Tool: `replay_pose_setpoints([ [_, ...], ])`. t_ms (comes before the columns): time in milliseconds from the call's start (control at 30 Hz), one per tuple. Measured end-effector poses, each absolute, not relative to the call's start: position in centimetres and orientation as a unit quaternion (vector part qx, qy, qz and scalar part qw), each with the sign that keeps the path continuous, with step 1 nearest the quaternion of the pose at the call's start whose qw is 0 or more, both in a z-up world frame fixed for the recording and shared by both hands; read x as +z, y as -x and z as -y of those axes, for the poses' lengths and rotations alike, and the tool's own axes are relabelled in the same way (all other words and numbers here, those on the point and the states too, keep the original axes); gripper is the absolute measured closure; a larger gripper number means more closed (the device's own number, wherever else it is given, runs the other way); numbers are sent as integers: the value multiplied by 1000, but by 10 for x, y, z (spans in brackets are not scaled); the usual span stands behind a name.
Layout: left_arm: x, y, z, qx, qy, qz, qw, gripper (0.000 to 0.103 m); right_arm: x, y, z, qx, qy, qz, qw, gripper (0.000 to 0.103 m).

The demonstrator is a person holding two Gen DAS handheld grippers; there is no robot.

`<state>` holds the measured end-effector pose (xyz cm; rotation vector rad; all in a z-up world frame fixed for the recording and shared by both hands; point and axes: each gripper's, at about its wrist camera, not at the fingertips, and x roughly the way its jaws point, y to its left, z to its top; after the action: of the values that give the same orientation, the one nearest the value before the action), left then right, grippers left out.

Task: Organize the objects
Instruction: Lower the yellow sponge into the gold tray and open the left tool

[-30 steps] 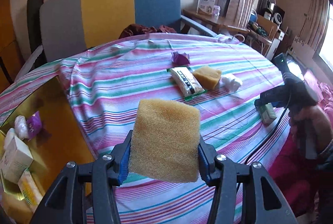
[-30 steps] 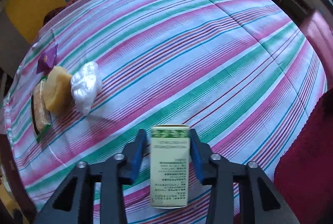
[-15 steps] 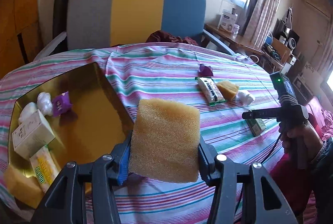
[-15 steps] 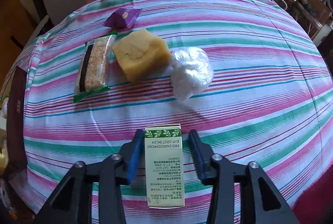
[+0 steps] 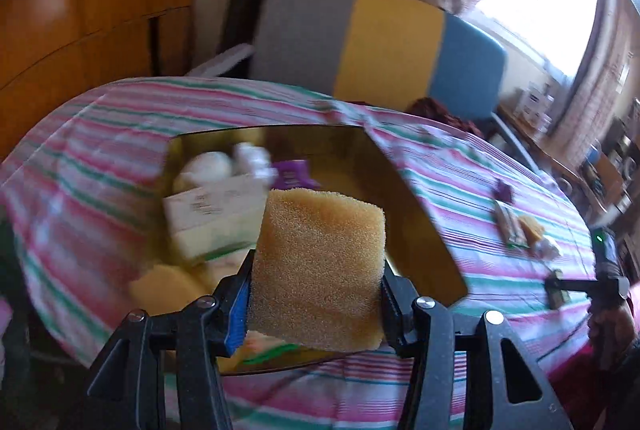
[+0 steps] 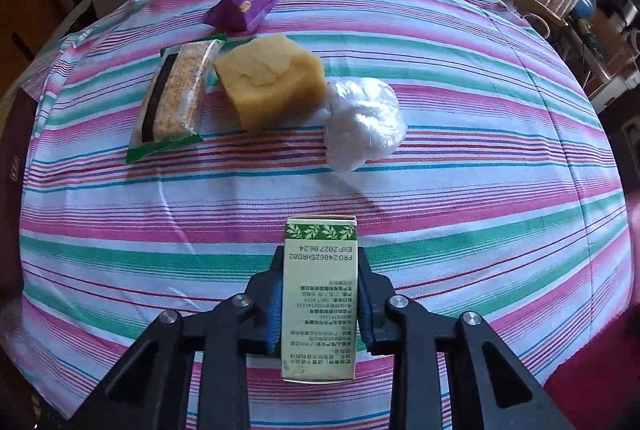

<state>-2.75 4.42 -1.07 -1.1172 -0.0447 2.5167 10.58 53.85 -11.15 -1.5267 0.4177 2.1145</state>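
From my left wrist, my left gripper (image 5: 316, 294) is clamped on the sponge (image 5: 320, 266), which stands upright between the jaws. The gold tray (image 5: 420, 230) lies directly ahead and below, its long axis running away from me, with a white box (image 5: 212, 202) and other items blurred at its far left. A second ago the tray sat off to my left edge; now it is centred under the sponge, so this hand is the nearer one for a drop.

From my right wrist, my right gripper (image 6: 320, 298) grips the green carton (image 6: 319, 294) lengthwise, pointing forward. Ahead and left lie the snack bar (image 6: 176, 98), a yellow block (image 6: 272, 78), a purple packet (image 6: 240, 10) and a white bag (image 6: 362, 118), closer and more centred than before.
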Motion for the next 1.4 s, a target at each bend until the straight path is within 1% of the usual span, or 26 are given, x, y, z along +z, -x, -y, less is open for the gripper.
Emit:
replay_pose_setpoints([
  [133,-13,33,-3,902,405,39,148,50,-112,-110,-540,778,560,-145,246,72],
  [233,-14,37,6,900,409,53,142,50,-115,-112,-540,780,558,-138,246,71],
  [333,-11,37,-3,900,405,47,152,50,-116,-115,-542,781,558,-138,245,72],
  [533,-3,43,-44,902,394,5,176,50,-119,-102,-538,780,566,-103,247,73],
  [667,0,47,-67,902,391,-19,179,50,-122,-100,-535,780,567,-99,246,73],
  [833,-6,56,-88,898,398,-38,182,50,-116,-104,-532,780,567,-101,245,72],
  [1000,-13,63,-102,892,407,-46,191,50,-117,-97,-525,780,569,-87,246,71],
  [1100,-19,71,-106,881,426,-31,203,50,-116,-98,-523,781,568,-84,245,71],
  [1233,-32,97,-104,848,476,36,230,50,-115,-97,-523,781,568,-82,245,71],
  [1400,-41,129,-109,837,491,76,230,50,-115,-98,-520,782,568,-79,243,72],
])
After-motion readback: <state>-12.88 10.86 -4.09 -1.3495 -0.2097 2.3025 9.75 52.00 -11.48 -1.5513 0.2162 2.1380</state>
